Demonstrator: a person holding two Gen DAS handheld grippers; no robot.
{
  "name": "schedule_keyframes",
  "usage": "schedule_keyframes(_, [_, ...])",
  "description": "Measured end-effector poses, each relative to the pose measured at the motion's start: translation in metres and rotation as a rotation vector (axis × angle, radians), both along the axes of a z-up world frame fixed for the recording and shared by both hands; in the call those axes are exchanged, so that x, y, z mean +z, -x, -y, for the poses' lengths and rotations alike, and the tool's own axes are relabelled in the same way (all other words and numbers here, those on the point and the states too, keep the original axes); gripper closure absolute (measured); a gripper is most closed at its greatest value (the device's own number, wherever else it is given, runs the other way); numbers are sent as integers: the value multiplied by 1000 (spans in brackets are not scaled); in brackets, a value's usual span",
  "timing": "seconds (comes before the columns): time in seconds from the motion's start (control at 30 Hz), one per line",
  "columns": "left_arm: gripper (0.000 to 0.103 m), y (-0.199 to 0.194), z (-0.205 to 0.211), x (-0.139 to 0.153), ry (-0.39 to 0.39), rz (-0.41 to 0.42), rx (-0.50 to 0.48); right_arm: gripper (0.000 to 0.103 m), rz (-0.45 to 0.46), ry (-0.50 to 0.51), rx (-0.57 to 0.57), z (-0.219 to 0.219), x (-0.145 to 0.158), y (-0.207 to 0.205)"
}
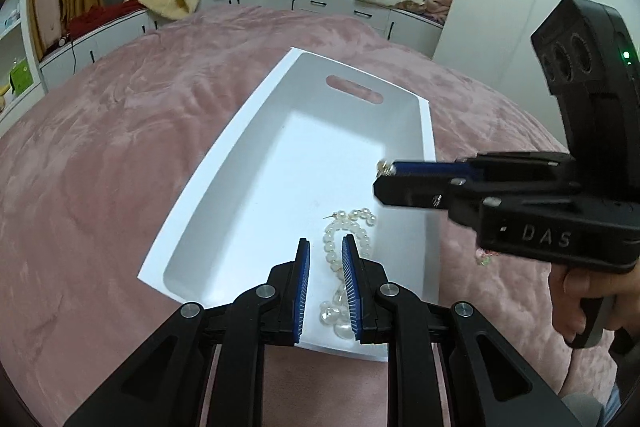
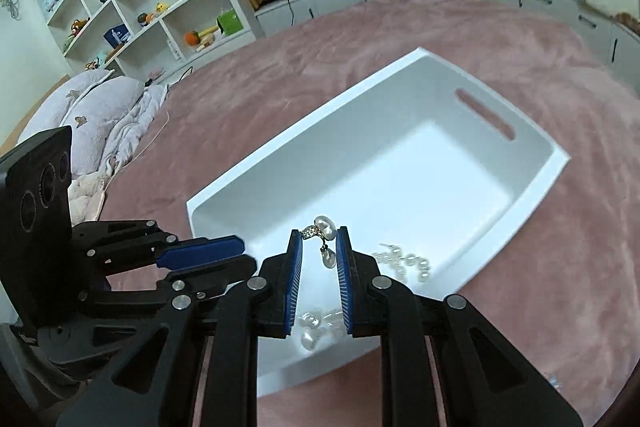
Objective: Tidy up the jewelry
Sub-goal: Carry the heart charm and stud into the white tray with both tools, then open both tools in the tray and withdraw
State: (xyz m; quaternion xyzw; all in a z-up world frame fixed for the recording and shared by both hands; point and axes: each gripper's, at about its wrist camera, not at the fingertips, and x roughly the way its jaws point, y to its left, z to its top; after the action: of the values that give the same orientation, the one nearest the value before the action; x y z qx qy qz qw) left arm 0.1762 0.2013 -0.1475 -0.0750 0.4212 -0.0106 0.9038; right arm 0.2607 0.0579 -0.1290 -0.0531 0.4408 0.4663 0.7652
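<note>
Pink plush bedding covers the bed (image 1: 132,131), which carries one white handled tray (image 1: 427,155). Two grippers hover over the tray's near end. In the tray lies one pearl bracelet (image 1: 352,231) beside a few loose, glossy baroque pearl pieces (image 1: 334,313) at the near edge; the far half of its floor is bare. The left gripper (image 1: 326,255) has its fingers narrowly parted, holding nothing. The right gripper (image 2: 318,247) pinches one pearl drop earring (image 2: 324,227) with a sparkly gold setting between its fingers above the tray.
</note>
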Motion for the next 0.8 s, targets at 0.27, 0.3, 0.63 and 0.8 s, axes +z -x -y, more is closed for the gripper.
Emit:
schedule_keyframes(0.27, [66, 7, -8, 3, 22, 15, 29, 50, -49, 2, -29, 5, -7, -4])
schedule_keyframes(0.3, [65, 8, -7, 3, 21, 17, 30, 49, -44, -5, -38, 9, -6, -4])
schedule_keyframes(0.63, [3, 14, 31, 29, -17, 102, -32, 5, -15, -88, -290, 142, 1, -23])
schedule_keyframes(0.8, [3, 14, 61, 42, 11, 143, -102, 5, 10, -39, -416, 223, -10, -22])
